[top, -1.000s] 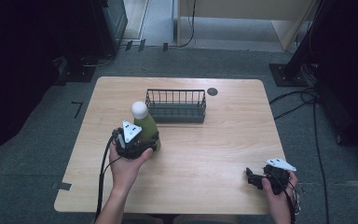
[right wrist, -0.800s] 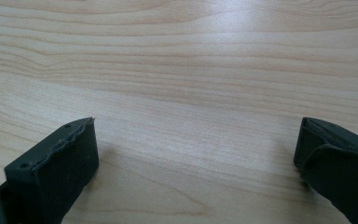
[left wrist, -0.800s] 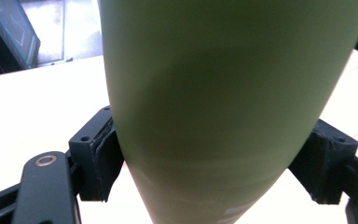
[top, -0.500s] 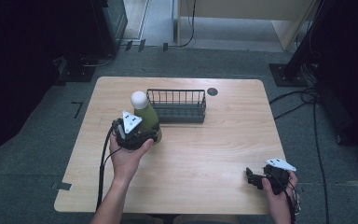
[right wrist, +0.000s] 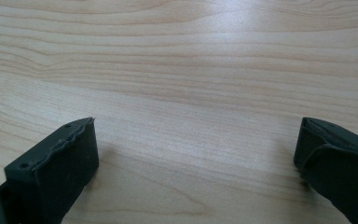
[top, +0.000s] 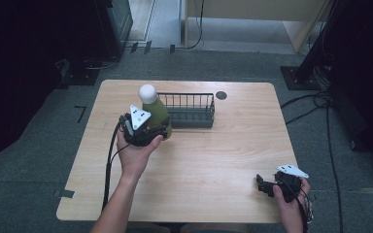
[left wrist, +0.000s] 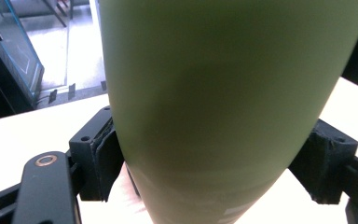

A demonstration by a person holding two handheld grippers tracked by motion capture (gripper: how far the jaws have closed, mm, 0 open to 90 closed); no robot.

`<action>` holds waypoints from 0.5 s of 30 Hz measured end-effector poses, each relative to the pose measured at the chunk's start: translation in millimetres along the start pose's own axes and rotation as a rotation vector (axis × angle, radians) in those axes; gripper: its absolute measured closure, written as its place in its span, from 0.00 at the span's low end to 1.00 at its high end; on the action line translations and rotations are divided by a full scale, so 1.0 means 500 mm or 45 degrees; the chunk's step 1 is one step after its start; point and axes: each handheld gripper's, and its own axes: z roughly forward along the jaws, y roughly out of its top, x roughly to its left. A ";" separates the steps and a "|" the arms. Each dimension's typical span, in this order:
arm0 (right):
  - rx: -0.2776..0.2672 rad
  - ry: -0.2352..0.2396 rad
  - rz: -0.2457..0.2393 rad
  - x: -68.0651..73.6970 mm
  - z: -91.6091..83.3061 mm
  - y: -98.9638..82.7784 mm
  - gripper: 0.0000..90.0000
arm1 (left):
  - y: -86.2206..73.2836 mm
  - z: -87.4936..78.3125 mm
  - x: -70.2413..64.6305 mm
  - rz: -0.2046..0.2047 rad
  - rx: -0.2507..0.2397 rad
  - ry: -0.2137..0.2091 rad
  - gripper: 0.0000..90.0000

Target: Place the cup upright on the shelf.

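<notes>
While the high view looks down on the wooden tabletop (top: 199, 160), the left tongs (top: 156, 130) pinch a green bottle (top: 156, 115) with a white round cap (top: 147, 91) low on its body, just beside the left end of the dark wire basket (top: 189, 109) at the far middle of the tabletop; I judge the step in hand to be the carry of the bottle toward that basket, with the lowering in yet to come. Its long axis stands nearly upright, cap uppermost and leaning a little away from the person, so the next move calls for lifting its base over the basket's near rail before it goes down, or tilting it to lie along the basket if it is too tall to stand there. Near the right front corner, the right tongs (top: 264, 185) rest low over bare wood, well apart from the bottle. From the left gripper view, both black pads (left wrist: 103, 154) press against the bottle's (left wrist: 223, 107) curved green wall, which rises straight up between them. Seen in the right gripper view, the right tongs (right wrist: 196, 154) stand spread wide with nothing but wood grain between them.
</notes>
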 end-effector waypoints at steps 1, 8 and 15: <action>0.000 0.000 0.000 0.000 0.000 0.000 0.00 | 0.000 0.000 0.000 0.000 0.000 0.000 0.24; -0.001 0.000 0.000 0.000 0.000 0.000 0.00 | 0.023 0.016 0.000 0.013 -0.022 0.008 0.24; -0.001 0.000 -0.001 0.000 0.000 0.000 0.00 | 0.047 0.028 0.001 0.015 -0.057 0.011 0.24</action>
